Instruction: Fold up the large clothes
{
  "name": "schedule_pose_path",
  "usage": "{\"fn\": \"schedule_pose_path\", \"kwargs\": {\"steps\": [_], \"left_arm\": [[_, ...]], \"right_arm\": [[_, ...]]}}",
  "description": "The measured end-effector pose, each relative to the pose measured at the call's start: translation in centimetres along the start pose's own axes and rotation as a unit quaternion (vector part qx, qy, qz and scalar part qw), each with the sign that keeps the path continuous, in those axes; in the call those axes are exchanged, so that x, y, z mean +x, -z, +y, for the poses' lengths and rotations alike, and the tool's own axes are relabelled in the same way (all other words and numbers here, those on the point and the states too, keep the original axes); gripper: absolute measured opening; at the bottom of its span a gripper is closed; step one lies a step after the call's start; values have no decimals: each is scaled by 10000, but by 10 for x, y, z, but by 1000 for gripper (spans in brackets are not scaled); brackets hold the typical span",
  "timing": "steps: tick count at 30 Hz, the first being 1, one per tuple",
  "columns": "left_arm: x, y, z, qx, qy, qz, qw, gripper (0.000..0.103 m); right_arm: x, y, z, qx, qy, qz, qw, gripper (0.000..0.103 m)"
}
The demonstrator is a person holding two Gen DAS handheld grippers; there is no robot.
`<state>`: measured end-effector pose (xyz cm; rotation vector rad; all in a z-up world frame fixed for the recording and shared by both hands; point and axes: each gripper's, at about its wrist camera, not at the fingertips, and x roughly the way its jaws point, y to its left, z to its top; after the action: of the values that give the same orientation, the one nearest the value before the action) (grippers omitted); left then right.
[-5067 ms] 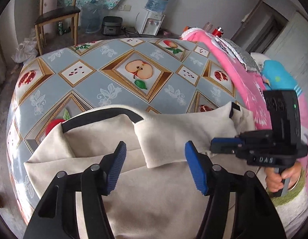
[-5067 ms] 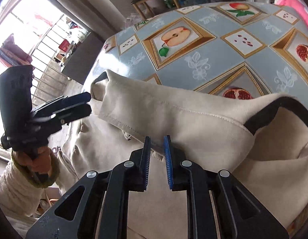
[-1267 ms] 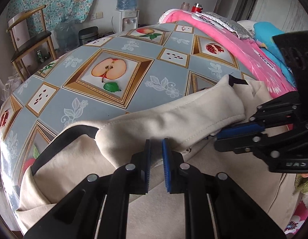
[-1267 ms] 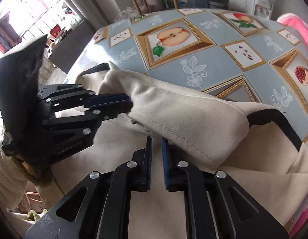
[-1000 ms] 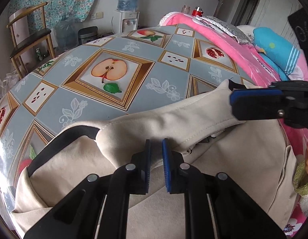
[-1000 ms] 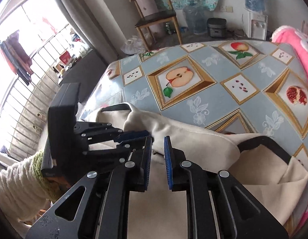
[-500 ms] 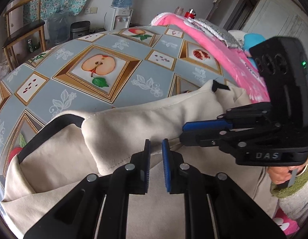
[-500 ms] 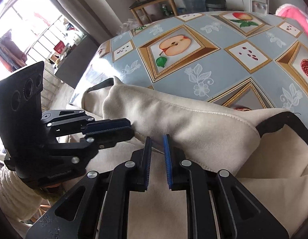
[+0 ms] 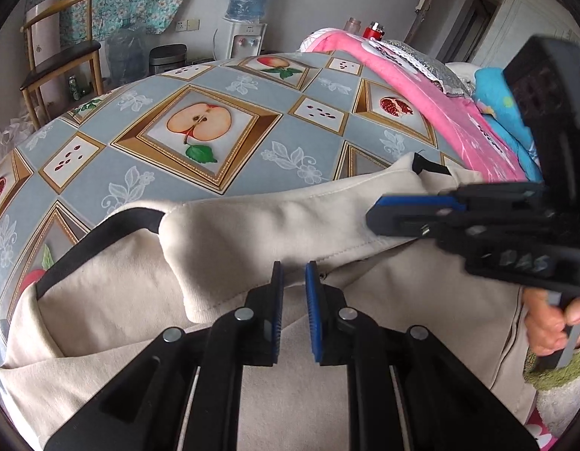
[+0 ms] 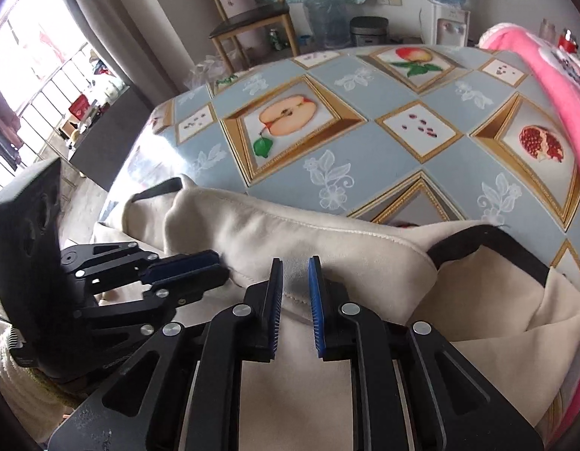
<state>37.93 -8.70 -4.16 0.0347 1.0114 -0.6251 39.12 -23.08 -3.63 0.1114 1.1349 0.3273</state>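
A beige garment (image 9: 252,233) with black trim (image 9: 113,225) lies on the fruit-patterned tablecloth (image 9: 158,195), one sleeve folded across its body. My left gripper (image 9: 292,274) is shut to a narrow slit, its tips at the sleeve's hem. I see no cloth pinched in it. My right gripper (image 10: 295,274) is shut the same way over the hem of the garment (image 10: 327,236), near the black neckline (image 10: 489,240). In the left wrist view, the right gripper (image 9: 372,221) reaches over the sleeve. In the right wrist view, the left gripper (image 10: 215,267) touches the fold.
A pink blanket (image 9: 421,86) lies along the table's right side. A wooden chair (image 9: 61,56), a water dispenser (image 9: 248,11) and a large bottle stand behind the table. A person's hand (image 9: 553,319) holds the right gripper's handle. A railed window (image 10: 46,86) is at the left.
The right gripper has come down from higher above the table to the sleeve's hem, beside the left gripper. The left gripper has stayed at the hem. Both stayed shut.
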Motion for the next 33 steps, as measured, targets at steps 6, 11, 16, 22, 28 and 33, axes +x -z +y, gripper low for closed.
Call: {"fn": "schedule_pose_path", "kwargs": {"steps": [6,11,16,22,28,33], "left_arm": [[-36,-7,14,-339,241,-592,9974,13],[-10,-17,38,-665,-574,145,9960,12],[-9,-5,37,-631,-656,83,9958,12],[-19,-3,40,-680,-704,14,9952,12],[-25,1,40,-773,-884,89,9930,21],[-58,8,33,-791,-1034,-64,9915,32]], "right_arm": [[8,1,-1,-79,114,-9,9999,15],[-11,-5,-11,160,62,-362,9992,24],[4,-3,-33,435,211,-184,9987,25],[-18,-1,-21,382,287,-293,9984,34],[3,5,-13,159,560,3,9983,49],[-42,12,-6,391,390,-332,9979,61]]}}
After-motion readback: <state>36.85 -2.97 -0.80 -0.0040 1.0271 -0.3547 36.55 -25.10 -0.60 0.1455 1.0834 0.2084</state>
